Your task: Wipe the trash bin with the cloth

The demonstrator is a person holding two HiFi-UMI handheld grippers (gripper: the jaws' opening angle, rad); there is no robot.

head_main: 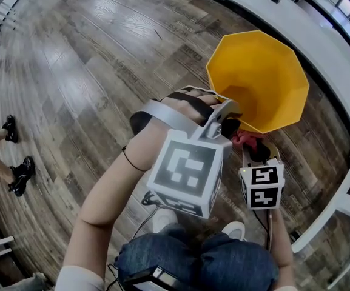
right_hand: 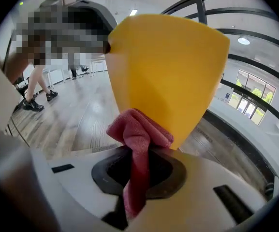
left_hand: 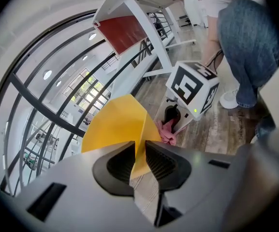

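Left gripper (left_hand: 139, 153) clamped on yellow trash bin (head_main: 256, 77) wall, steadying it. Right gripper (right_hand: 138, 166) pinches pink cloth (right_hand: 138, 132) at outer wall, seemingly touching. Wiping likely just starting.

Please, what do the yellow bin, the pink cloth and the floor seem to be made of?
The bin: probably plastic, smooth, semi-matte; thin, faceted walls of even yellow.
The cloth: soft fabric, perhaps microfibre; it bunches in folds and looks fuzzy.
The floor: wood or wood-look planks, slightly glossy; grain and light reflections show, which one I cannot tell.
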